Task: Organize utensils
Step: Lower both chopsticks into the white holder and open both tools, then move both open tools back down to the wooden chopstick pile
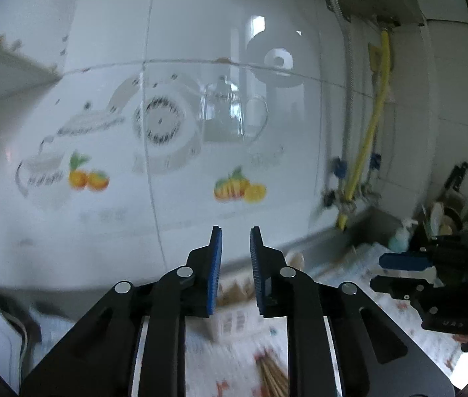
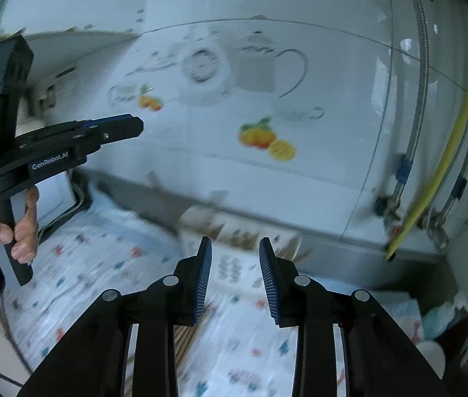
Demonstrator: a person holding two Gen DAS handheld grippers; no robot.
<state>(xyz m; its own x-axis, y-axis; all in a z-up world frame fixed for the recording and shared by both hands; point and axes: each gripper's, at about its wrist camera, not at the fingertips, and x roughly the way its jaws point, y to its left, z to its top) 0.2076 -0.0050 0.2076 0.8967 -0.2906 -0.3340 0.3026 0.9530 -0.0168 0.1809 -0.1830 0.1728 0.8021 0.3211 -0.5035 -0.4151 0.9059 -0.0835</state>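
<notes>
Both views are motion-blurred. My left gripper (image 1: 236,231) is open and empty, raised above the counter and pointing at the tiled wall. Below it lies a bundle of wooden chopsticks (image 1: 273,375) on the patterned cloth (image 1: 234,357), and a white utensil box (image 1: 234,314) with wooden items stands behind them. My right gripper (image 2: 235,243) is open and empty, above the same cloth (image 2: 101,264), with the white box (image 2: 234,231) just ahead near the wall. The left gripper also shows at the left of the right wrist view (image 2: 134,125). The right gripper shows at the right of the left wrist view (image 1: 383,271).
A white tiled wall with fruit and crockery decals (image 1: 234,188) fills the background. A yellow hose (image 1: 369,132) and pipes with valves run down the wall at right. A soap bottle (image 1: 402,235) and a dish rack (image 1: 449,211) stand at far right.
</notes>
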